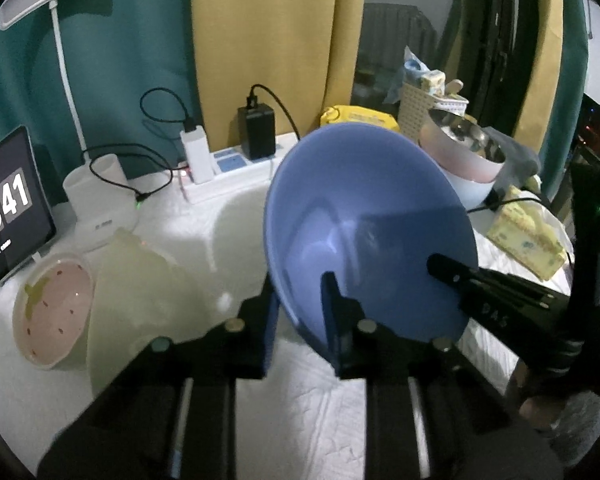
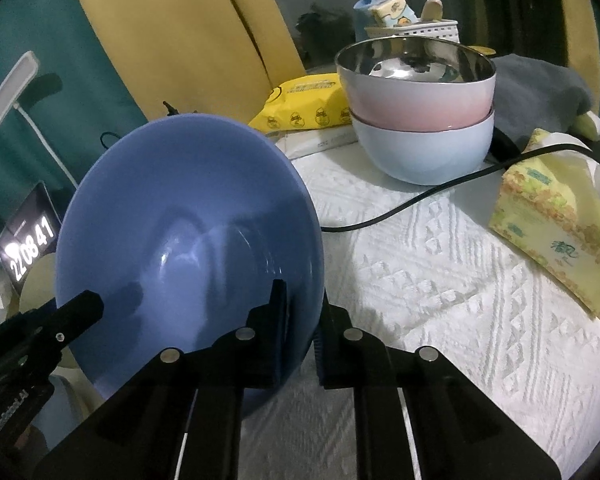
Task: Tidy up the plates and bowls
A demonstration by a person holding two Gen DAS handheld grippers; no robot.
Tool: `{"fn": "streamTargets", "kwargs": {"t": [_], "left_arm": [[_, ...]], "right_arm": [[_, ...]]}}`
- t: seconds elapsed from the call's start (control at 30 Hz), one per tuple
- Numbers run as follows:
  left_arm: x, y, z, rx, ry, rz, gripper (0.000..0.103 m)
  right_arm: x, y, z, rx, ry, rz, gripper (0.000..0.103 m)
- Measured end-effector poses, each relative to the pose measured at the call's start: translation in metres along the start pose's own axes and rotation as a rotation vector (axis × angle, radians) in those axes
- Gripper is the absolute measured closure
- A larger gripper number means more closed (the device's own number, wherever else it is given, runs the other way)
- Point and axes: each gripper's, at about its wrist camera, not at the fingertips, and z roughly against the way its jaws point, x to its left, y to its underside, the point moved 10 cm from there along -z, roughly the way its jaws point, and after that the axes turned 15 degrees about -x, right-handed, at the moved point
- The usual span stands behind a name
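Legibly, the tablet clock (image 2: 28, 248) at nine o'clock in the right wrist view reads "22 08 41"; the yellow wipes pack (image 2: 304, 100) at twelve o'clock bears small duck pictures, and the tissue box (image 2: 556, 240) at three o'clock carries printed characters too small to read. Both tools are nearly closed on the blue bowl (image 2: 188, 248). The right gripper (image 2: 300, 340) pinches the bowl's rim at about five o'clock of the bowl, one finger inside and one outside. The left gripper (image 1: 300, 320) clamps the rim the same way, at about six o'clock of the bowl in its own view. The blue bowl is tilted steeply on edge above the white quilted cloth (image 2: 440, 300), its open mouth facing the cameras. Toward one o'clock stands a pink bowl with a steel lining (image 2: 416, 92), nested upright in a pale blue bowl (image 2: 424, 152). At eight o'clock in the left wrist view a strawberry-patterned bowl (image 1: 52, 308) lies tipped beside a pale yellow bowl (image 1: 140, 292).
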Motion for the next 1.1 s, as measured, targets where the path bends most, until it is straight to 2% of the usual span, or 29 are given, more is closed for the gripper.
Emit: {"fn": "streamTargets", "kwargs": {"t": [0.57, 0.8, 1.1], "left_arm": [[-0.008, -0.003, 0.042, -0.041, 0.035, 0.001, 0.082], [-0.010, 0.003, 0.063, -0.048, 0.042, 0.010, 0.082], [-0.014, 0.024, 0.092, -0.040, 0.051, 0.033, 0.082]], "right_arm": [[0.007, -0.014, 0.047, -0.065, 0.007, 0.023, 0.090], [0.010, -0.010, 0.068, -0.076, 0.008, 0.032, 0.090], [0.015, 0.014, 0.099, -0.059, 0.014, 0.045, 0.089]]}}
